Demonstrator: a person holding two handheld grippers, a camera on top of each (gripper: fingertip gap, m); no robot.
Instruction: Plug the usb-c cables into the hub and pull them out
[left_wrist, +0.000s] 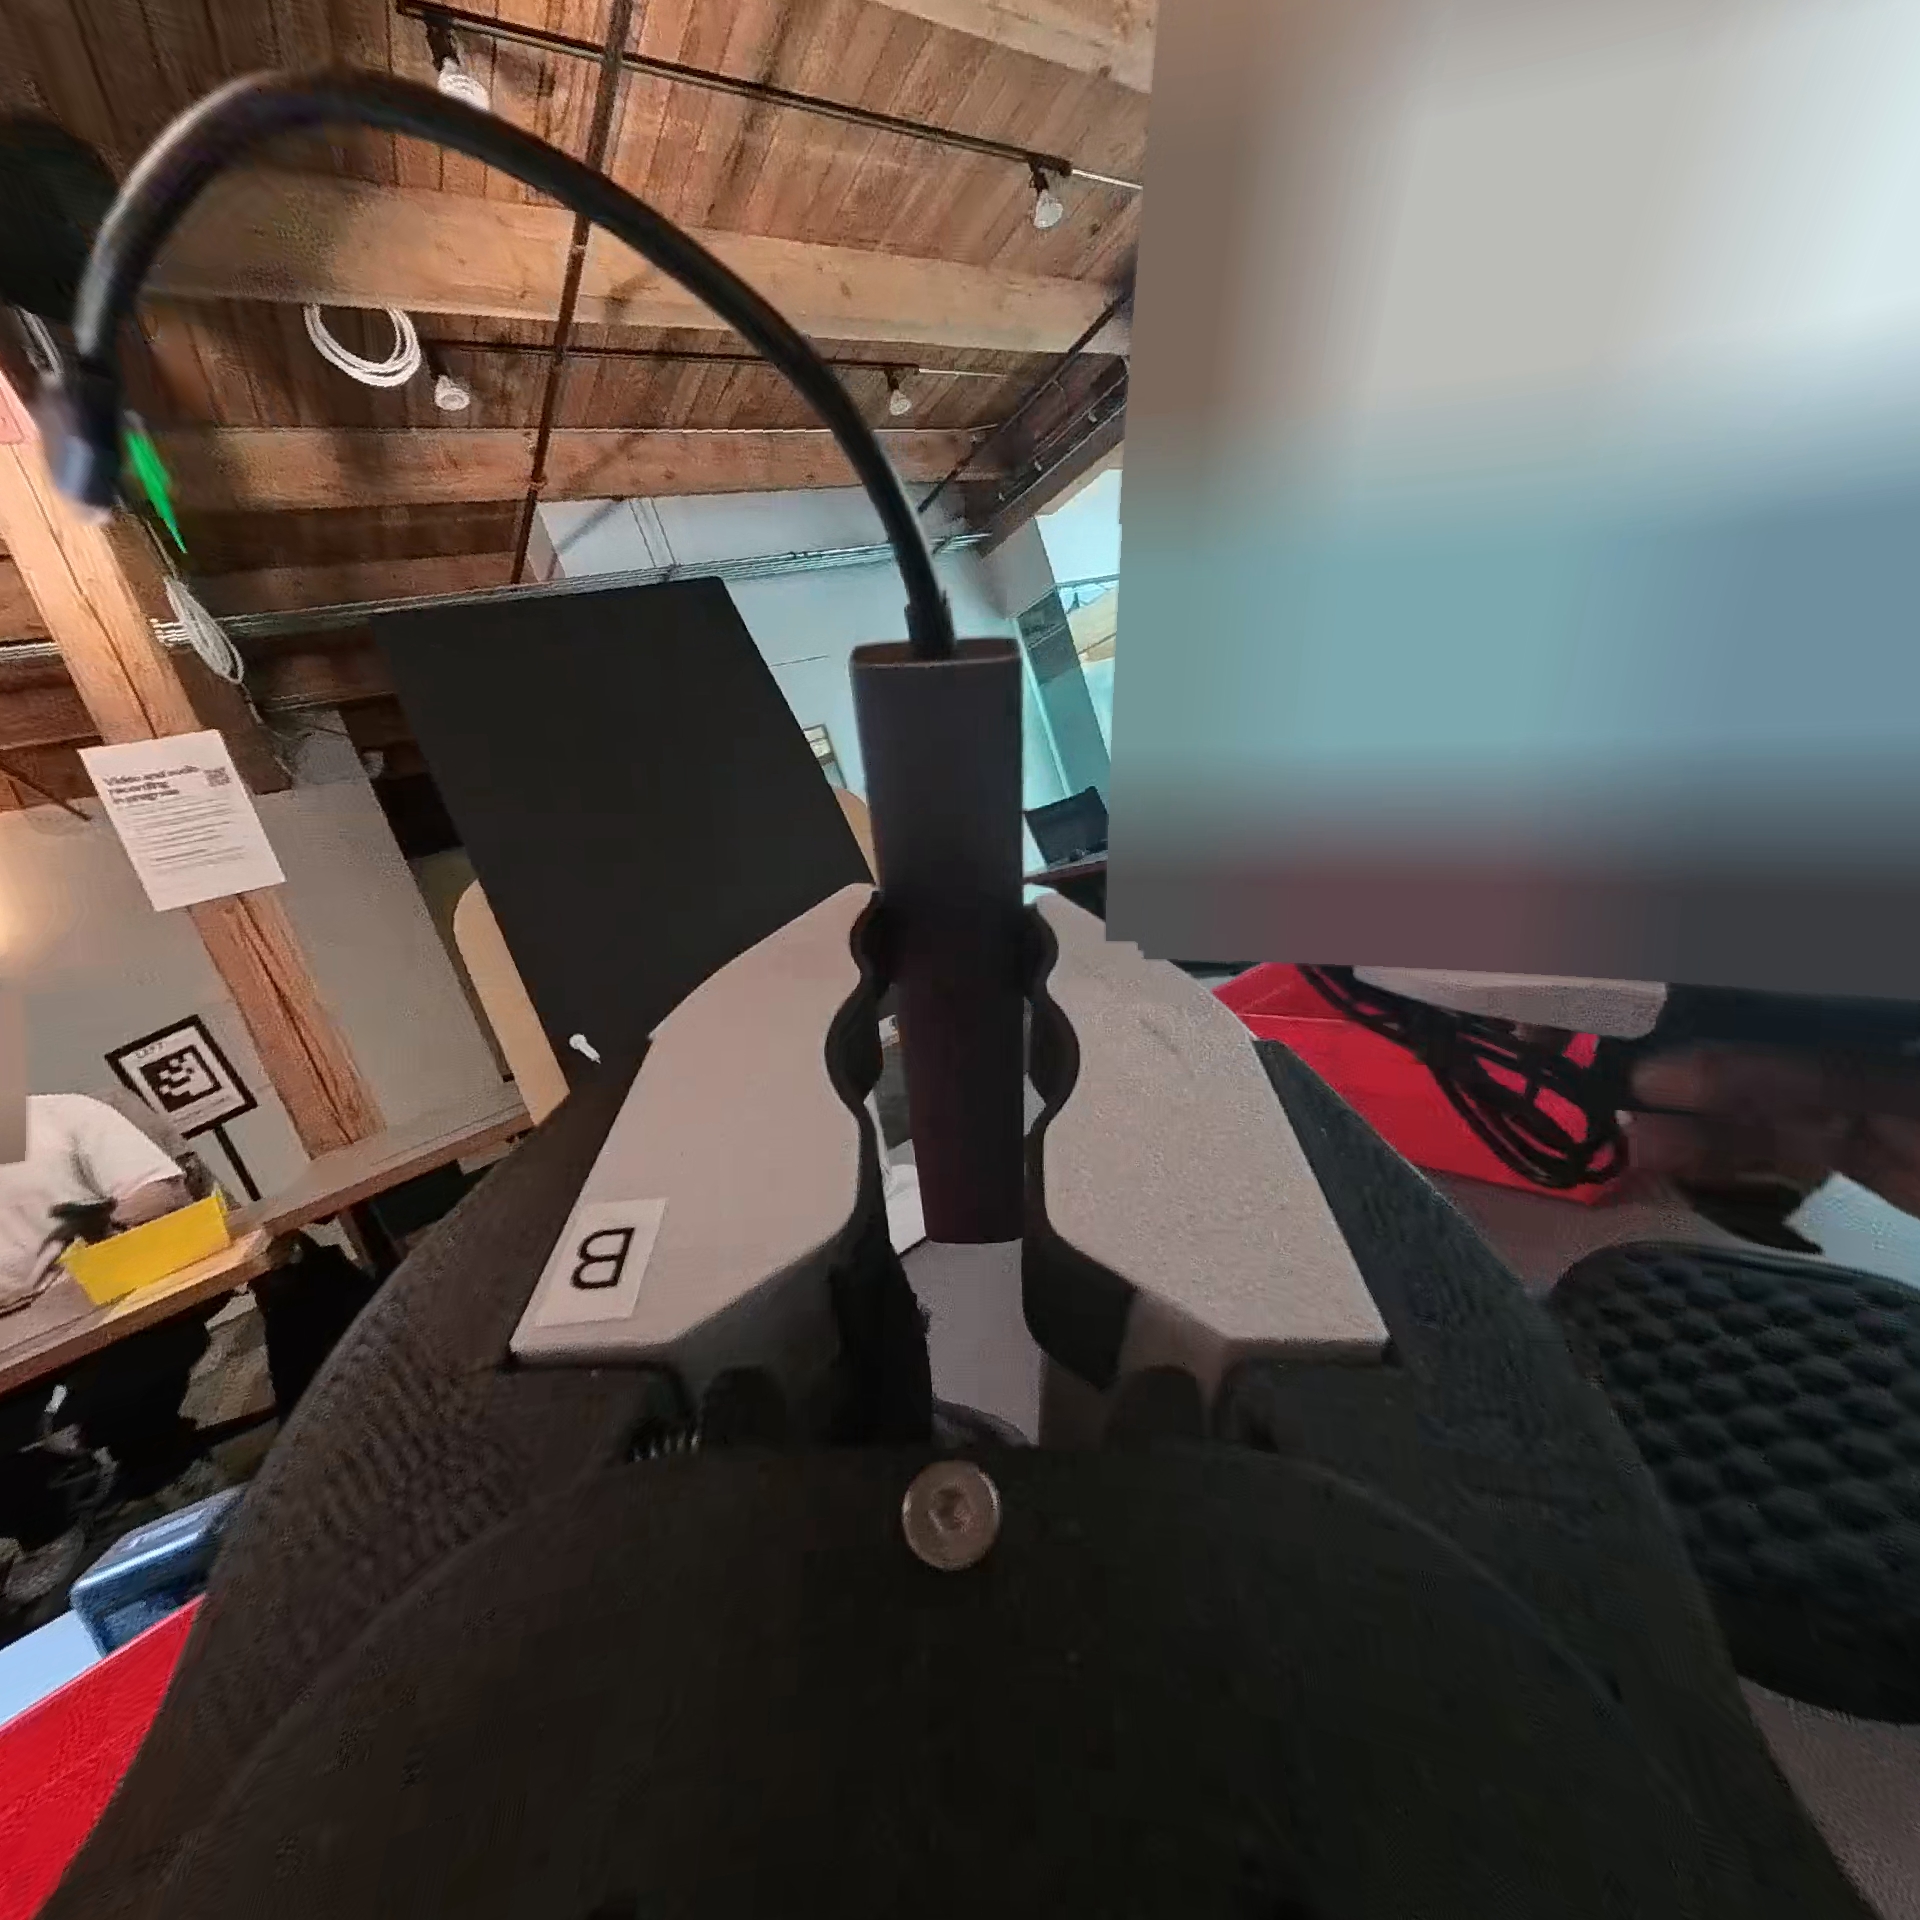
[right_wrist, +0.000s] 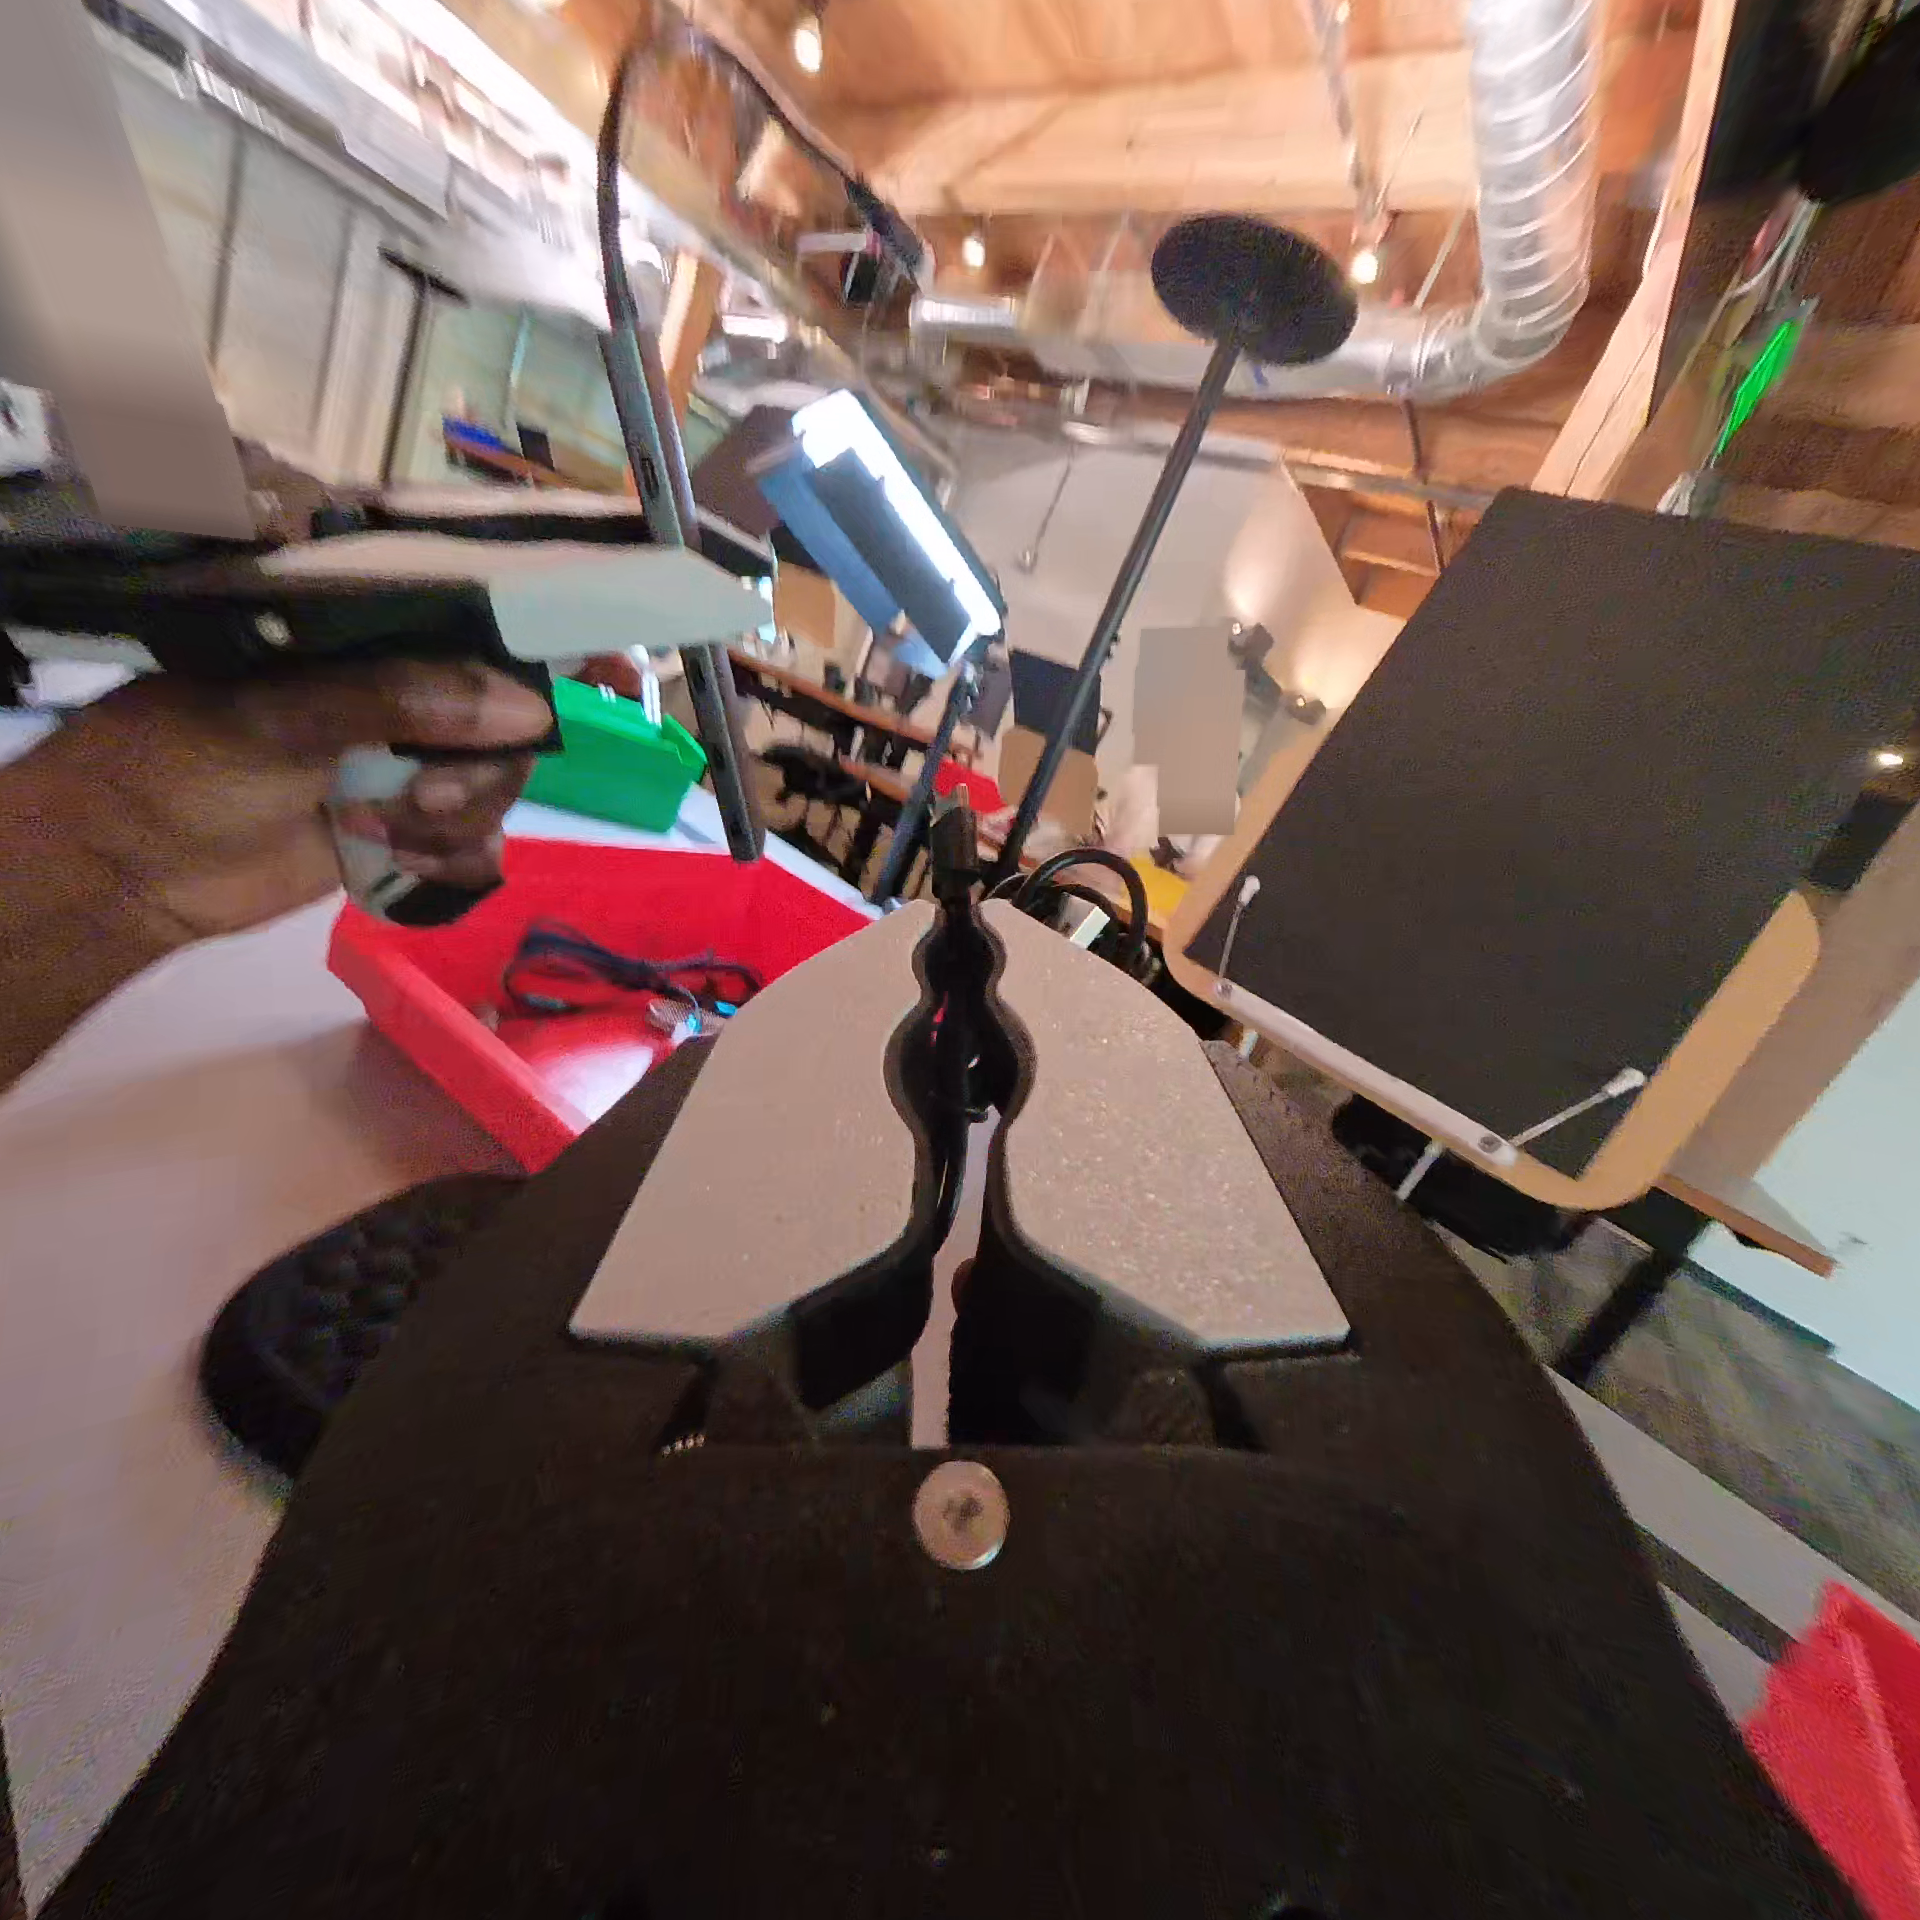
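Observation:
In the left wrist view my left gripper (left_wrist: 954, 935) is shut on the dark slim hub (left_wrist: 940, 821), held upright in the air. The hub's own black cable (left_wrist: 436, 135) arcs up and over to the left, its plug (left_wrist: 78, 447) hanging free. In the right wrist view my right gripper (right_wrist: 958, 914) is shut on a black usb-c cable (right_wrist: 954, 831), its plug pointing up past the fingertips. The left gripper (right_wrist: 748, 592) shows at the upper left there, holding the hub (right_wrist: 696, 623) on edge; the hub's lower end is left of and slightly above the plug, apart from it.
A red bin (right_wrist: 468, 1029) with more black cables (right_wrist: 623, 977) sits on the white table (right_wrist: 156, 1122). A black textured round pad (right_wrist: 312, 1309) lies nearer. A black panel (right_wrist: 1558, 810), a lamp stand (right_wrist: 1122, 582) and a green bin (right_wrist: 613, 758) stand behind.

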